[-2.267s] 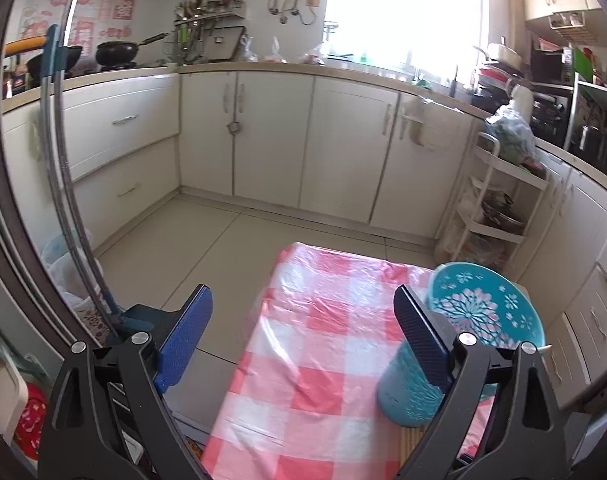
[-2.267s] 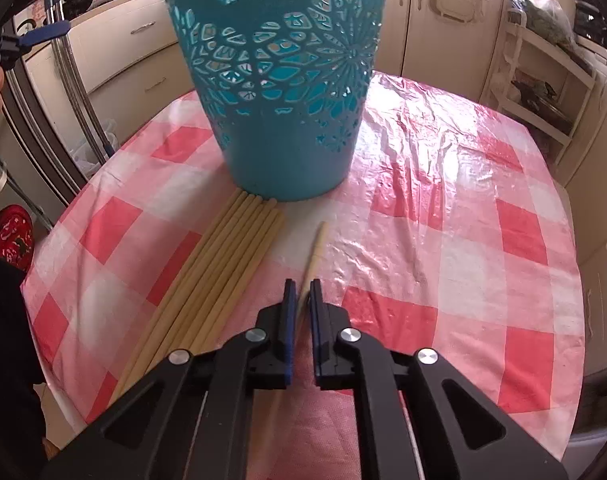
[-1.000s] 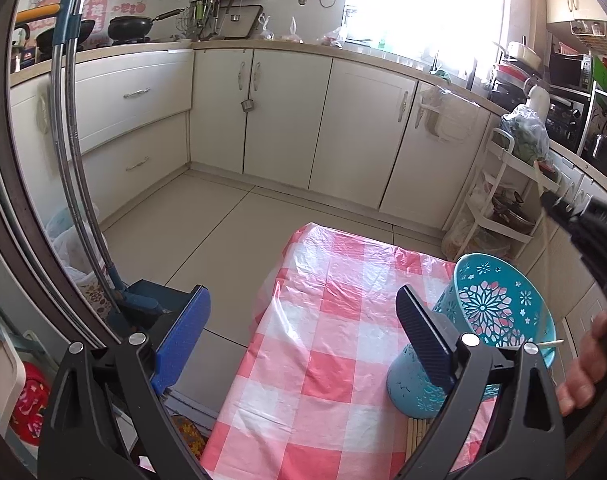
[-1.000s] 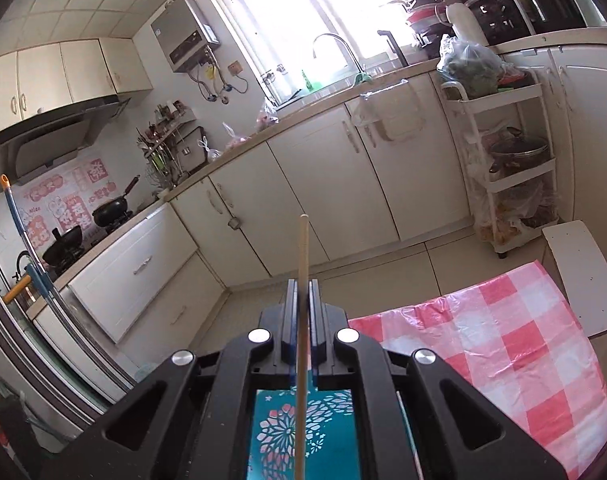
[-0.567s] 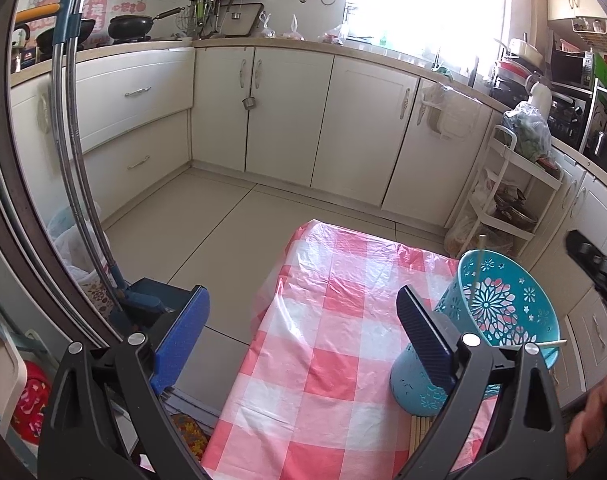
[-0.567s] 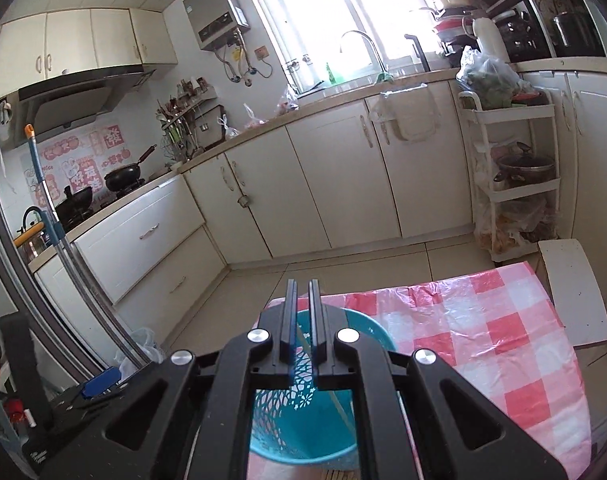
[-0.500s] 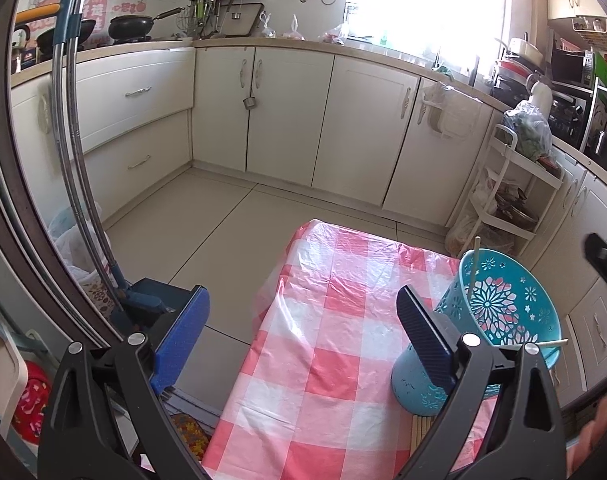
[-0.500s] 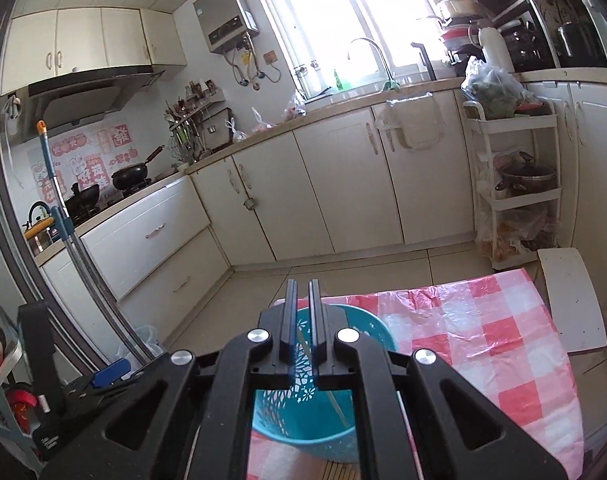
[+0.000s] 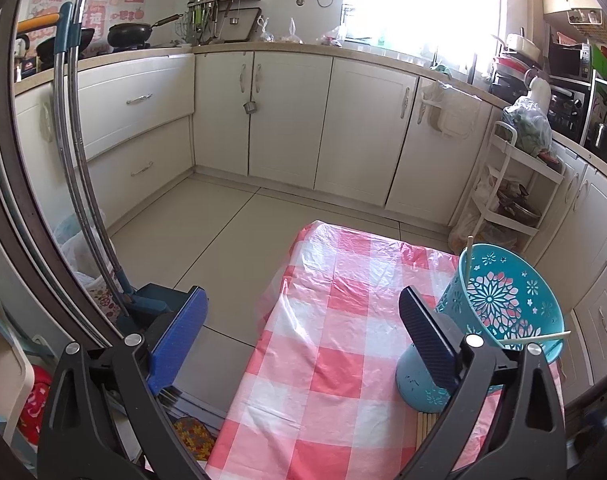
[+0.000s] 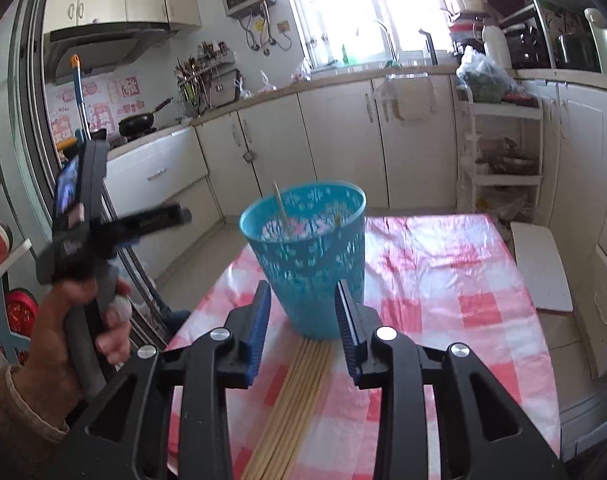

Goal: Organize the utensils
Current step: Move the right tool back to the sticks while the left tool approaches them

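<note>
Standing in the blue basket (image 10: 303, 256) are two chopsticks (image 10: 280, 204); a bundle (image 10: 299, 392) waits on the table (image 10: 443, 280). Right gripper (image 10: 301, 328), just opening, empty; left gripper (image 9: 303, 332) spread wide, empty.

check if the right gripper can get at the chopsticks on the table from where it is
Probably yes. The right gripper has just been opening, nothing between its fingers, and the chopsticks lie bare right below it, in front of the basket. Nothing blocks the way down.

The table (image 10: 443, 280), wearing its pink-checked plastic cover, is carrying the teal basket (image 10: 307, 264), with the chopstick bundle (image 10: 299, 392) lying at the basket's six o'clock, touching its base.
</note>
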Demonstrator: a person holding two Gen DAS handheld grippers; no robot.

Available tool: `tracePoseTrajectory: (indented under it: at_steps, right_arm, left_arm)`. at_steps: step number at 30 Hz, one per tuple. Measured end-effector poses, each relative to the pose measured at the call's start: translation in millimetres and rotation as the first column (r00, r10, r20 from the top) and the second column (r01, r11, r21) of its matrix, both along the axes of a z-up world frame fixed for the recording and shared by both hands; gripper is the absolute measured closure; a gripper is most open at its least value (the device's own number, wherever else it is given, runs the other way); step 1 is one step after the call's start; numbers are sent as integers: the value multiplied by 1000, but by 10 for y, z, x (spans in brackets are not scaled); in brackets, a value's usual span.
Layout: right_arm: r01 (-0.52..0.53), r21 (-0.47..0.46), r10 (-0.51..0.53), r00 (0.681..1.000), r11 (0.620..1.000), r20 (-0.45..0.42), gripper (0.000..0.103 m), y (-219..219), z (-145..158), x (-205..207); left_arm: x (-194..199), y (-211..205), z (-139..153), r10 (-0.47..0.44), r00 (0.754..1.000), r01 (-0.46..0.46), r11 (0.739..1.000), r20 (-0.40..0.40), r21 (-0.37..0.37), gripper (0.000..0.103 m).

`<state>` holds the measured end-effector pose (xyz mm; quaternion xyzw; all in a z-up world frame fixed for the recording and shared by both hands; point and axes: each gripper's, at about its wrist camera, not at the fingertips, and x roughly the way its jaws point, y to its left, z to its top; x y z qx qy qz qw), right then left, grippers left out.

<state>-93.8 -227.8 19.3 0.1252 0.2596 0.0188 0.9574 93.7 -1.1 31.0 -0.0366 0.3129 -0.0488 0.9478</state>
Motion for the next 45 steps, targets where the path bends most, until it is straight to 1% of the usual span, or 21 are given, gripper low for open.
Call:
tracePoseTrajectory:
  at_steps: [3,6,14,20,26,28,32,39,43,45]
  right_arm:
    - [4,15,-3,997,1000,-81,70,1,-239,47]
    - [-3,19,6,991,1000,-135,70,12,-401,109]
    - [-6,10,8,973,1000,-231,70,24,-732,193]
    - [7,11,-4,957,1000,-290,76,-4,-925,282]
    - [3,12,1,949,1000,-316,76,14,-1021,358]
    - [-5,2,5,948,1000,-318,77,45,-1030,389]
    - [-13,-18,6,942,1000,-336,81,105,-1093,471]
    - [-29,-44,12,939,999,-344,81,170,-1139,513]
    - [-38,-76,8,936,996,-353,87,178,-1151,522]
    - [-54,-94,16,933,994,-359,89,191,-1148,526]
  left_arm:
    - [-16,0,3,0,1000,0,1000,6,9,10]
    - [-16,1,3,0,1000,0,1000,5,10,9]
    - [-17,-8,-17,-2,1000,2,1000,1,17,9]
    - [-14,-34,-45,-8,1000,8,999,-8,31,8]
    - [-3,-72,-63,-18,1000,19,999,-19,43,8]
    - [-3,-85,-65,-22,1000,23,998,-21,50,8]
    - [7,-92,-70,-25,999,26,998,-27,55,8]
    - [8,-92,-70,-25,999,27,998,-30,57,8]
    - [9,-93,-94,-27,999,30,997,-35,66,8]
    - [8,-92,-118,-30,999,33,996,-40,77,8]
